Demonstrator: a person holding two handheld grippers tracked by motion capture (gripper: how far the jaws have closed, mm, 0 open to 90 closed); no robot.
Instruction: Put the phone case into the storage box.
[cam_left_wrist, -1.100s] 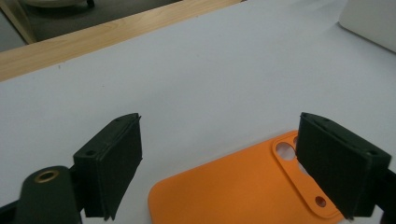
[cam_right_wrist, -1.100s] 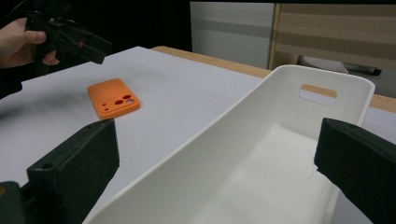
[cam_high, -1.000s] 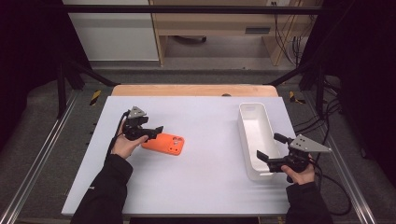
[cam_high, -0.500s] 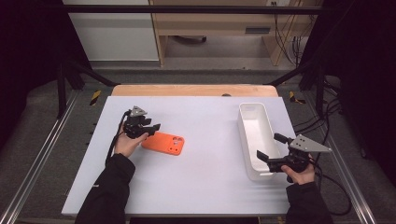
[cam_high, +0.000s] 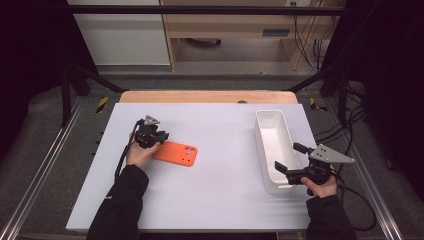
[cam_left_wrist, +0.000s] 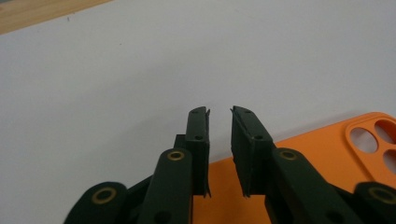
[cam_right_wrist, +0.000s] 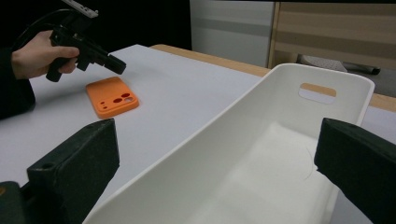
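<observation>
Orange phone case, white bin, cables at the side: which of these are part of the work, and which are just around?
In the work:
- orange phone case, under the left gripper, fingers slightly apart
- white bin, right gripper open at its near end

Just around:
- cables beside the table
- wooden shelf behind

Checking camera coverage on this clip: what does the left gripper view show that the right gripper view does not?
Left gripper view: the left hand-held gripper close up, jaws a narrow gap apart above the orange phone case, not gripping it.
Right gripper view: the white bin, straddled by the right hand-held gripper with jaws wide open, and the person's hand.
Both: the case with its camera cutouts and the white table.
</observation>
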